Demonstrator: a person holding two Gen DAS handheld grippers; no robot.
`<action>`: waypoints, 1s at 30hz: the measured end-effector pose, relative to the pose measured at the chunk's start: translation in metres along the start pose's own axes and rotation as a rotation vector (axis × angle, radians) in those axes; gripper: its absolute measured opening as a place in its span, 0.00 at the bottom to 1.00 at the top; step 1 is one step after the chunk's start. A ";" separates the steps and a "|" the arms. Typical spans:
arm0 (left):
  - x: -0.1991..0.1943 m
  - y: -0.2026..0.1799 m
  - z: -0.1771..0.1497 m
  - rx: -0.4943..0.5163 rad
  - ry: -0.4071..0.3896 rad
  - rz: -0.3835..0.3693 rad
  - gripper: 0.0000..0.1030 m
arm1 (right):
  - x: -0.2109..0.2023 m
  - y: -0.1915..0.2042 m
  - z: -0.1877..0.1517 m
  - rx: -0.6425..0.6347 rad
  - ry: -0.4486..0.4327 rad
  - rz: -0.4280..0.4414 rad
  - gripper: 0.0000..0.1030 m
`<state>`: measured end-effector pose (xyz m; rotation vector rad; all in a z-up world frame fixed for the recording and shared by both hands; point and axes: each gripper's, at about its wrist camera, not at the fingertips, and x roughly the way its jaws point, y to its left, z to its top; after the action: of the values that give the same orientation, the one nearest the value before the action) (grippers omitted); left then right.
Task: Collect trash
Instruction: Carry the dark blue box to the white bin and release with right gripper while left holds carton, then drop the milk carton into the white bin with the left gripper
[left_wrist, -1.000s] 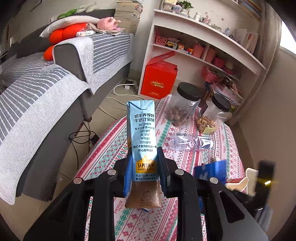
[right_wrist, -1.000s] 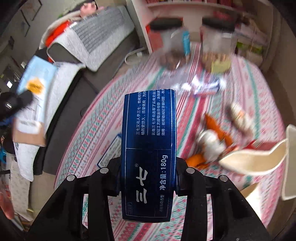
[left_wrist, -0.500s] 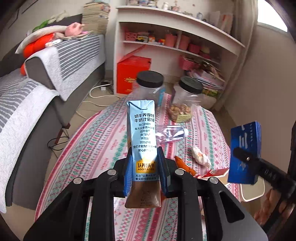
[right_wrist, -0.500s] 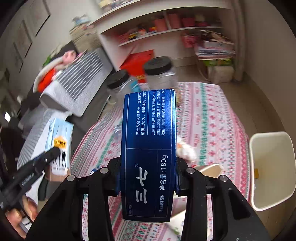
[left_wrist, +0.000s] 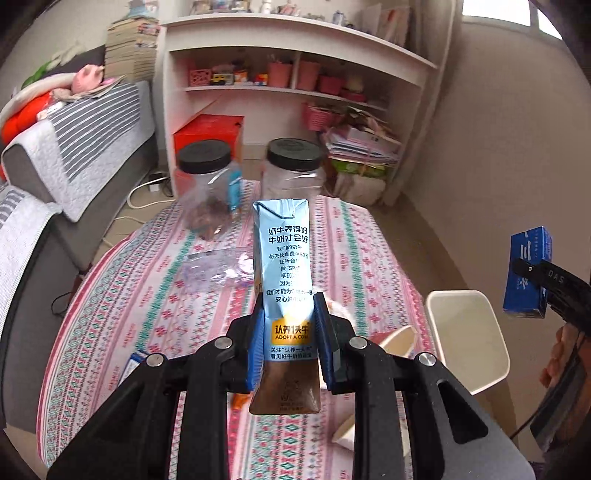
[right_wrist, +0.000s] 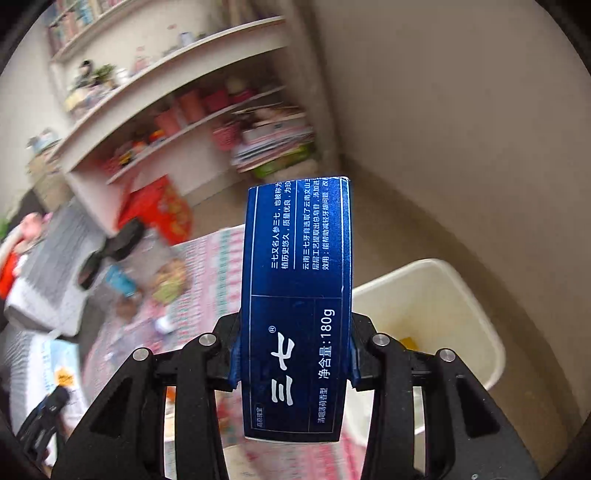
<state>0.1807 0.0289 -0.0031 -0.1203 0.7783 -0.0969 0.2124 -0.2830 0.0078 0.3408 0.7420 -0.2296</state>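
Observation:
My left gripper (left_wrist: 289, 332) is shut on a light-blue milk carton (left_wrist: 283, 254), held upright above the patterned tablecloth (left_wrist: 147, 295). My right gripper (right_wrist: 293, 354) is shut on a dark-blue toothpaste box (right_wrist: 295, 288); the box also shows at the right edge of the left wrist view (left_wrist: 528, 273), in the air right of the table. A cream trash bin (left_wrist: 467, 339) stands on the floor beside the table's right edge; in the right wrist view the bin (right_wrist: 436, 295) lies just right of the box. A crumpled clear wrapper (left_wrist: 218, 266) lies on the table.
Two black-lidded clear jars (left_wrist: 210, 184) (left_wrist: 291, 166) stand at the table's far end. A white shelf unit (left_wrist: 295, 74) and a red box (left_wrist: 210, 133) are behind. A grey striped sofa (left_wrist: 74, 140) is left. A blue packet (left_wrist: 135, 363) lies near my left fingers.
Both grippers have swung to the right with their items. The toothpaste box has moved off the table side toward the bin, which now shows large beside it.

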 end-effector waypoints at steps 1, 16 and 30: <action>-0.001 -0.006 0.000 0.008 -0.005 -0.015 0.24 | 0.001 -0.010 0.002 0.015 0.005 -0.033 0.40; 0.020 -0.155 0.015 0.113 0.045 -0.260 0.24 | -0.034 -0.126 0.026 0.258 -0.078 -0.126 0.88; 0.072 -0.291 0.020 0.216 0.125 -0.335 0.63 | -0.057 -0.177 0.033 0.367 -0.135 -0.109 0.88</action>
<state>0.2335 -0.2667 0.0028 -0.0383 0.8616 -0.5088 0.1348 -0.4537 0.0309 0.6270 0.5835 -0.4896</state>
